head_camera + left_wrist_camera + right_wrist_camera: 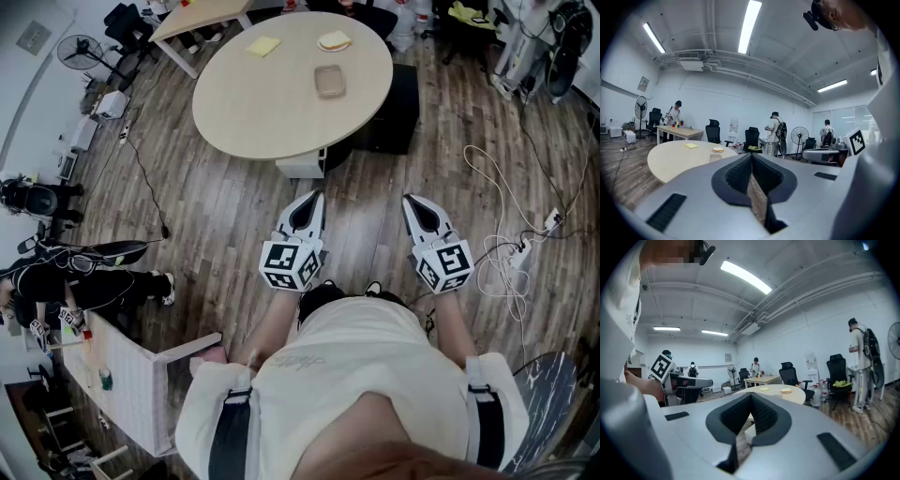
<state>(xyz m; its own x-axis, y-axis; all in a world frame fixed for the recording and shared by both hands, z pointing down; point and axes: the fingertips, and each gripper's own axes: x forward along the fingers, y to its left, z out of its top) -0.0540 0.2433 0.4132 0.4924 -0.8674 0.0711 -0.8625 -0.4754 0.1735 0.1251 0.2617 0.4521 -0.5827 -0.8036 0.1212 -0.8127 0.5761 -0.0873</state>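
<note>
Holding our two claws out in front of us, we point them at the big round light-brown table (272, 108). Our left claw (316, 197) is squeezed shut with nothing in it. Our right claw (408, 200) is shut and empty too. Both hang over the brown wooden floor (220, 202), near the table's edge but not touching it. On the table lies a small brownish square tray (329, 82). Farther back sits a white plate with bread (335, 41), and a yellow paper pad (263, 46) lies to its left. A tangle of white cable (497, 267) lies on the floor to our right. A black office chair (712, 130) stands behind the table.
</note>
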